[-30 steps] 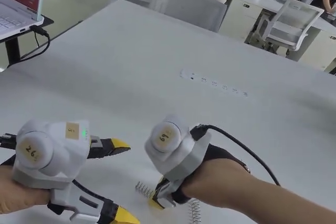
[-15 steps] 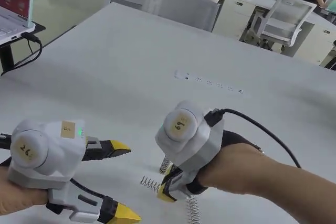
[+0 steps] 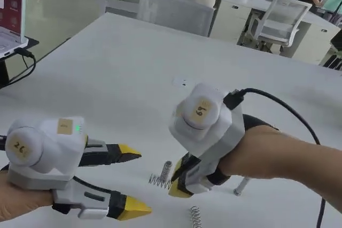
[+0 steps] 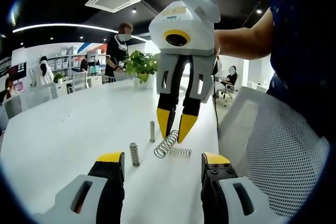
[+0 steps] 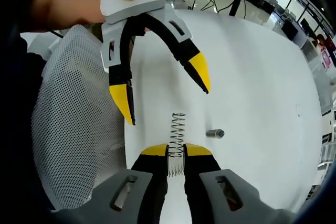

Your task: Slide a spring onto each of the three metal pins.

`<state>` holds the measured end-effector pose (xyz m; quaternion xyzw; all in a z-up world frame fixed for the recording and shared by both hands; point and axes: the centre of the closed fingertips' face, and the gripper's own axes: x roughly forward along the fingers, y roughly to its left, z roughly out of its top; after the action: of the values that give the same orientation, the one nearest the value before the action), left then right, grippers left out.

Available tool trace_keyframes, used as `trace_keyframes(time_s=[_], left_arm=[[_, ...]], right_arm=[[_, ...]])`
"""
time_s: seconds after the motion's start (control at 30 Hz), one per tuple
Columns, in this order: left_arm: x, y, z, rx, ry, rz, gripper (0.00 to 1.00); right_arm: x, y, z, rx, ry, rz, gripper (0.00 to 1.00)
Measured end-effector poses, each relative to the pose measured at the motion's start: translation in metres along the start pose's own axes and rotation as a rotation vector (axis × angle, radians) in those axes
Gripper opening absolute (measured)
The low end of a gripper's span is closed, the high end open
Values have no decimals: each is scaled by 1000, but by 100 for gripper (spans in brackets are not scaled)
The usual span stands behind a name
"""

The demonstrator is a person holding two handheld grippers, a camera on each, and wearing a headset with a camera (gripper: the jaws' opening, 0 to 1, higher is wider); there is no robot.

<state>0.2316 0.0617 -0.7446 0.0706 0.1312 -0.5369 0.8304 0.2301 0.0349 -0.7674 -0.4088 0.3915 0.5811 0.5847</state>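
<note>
My right gripper [image 5: 177, 150] is shut on one end of a loose-coiled spring [image 5: 178, 124]. The spring slants from its tips down to the white table [image 3: 123, 68], in the head view spring [image 3: 156, 180] below the right gripper [image 3: 179, 185]. Just beyond it stands a short ribbed grey cylinder [image 3: 166, 170], cylinder [image 4: 134, 154], cylinder [image 5: 214, 133]; spring or pin, I cannot tell. A thin metal pin [image 4: 152, 131] stands behind it. Another pin [image 3: 241, 186] lies to the right, and a second spring [image 3: 196, 218] lies near the front edge. My left gripper [image 3: 133, 181] is open, facing the held spring [image 4: 169, 144] with nothing between its jaws.
A cable [image 3: 288, 111] runs from the right gripper across the person's arm. A power strip [image 3: 181, 82] is set in the tabletop farther back. Mesh chairs [image 3: 173, 12] stand at the far edge, and a laptop desk [image 3: 13, 36] stands at the left.
The right gripper has risen and moved right with the spring's end in it, so the spring now slants off the table. The left gripper stays open in place.
</note>
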Motion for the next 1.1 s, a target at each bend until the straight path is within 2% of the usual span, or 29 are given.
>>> trace_keyframes(time_s=[0.53,0.77,1.1], left_arm=[[12,-17,21,17,-30,-82,29],[18,-25,22,27,-26,-120,19],[24,-31,22,43,-21,-140,9]], right_arm=[[-16,11,-7,-84,-1,35,8],[-22,17,-6,-116,-21,50,8],[-24,21,-9,-159,-29,47,8]])
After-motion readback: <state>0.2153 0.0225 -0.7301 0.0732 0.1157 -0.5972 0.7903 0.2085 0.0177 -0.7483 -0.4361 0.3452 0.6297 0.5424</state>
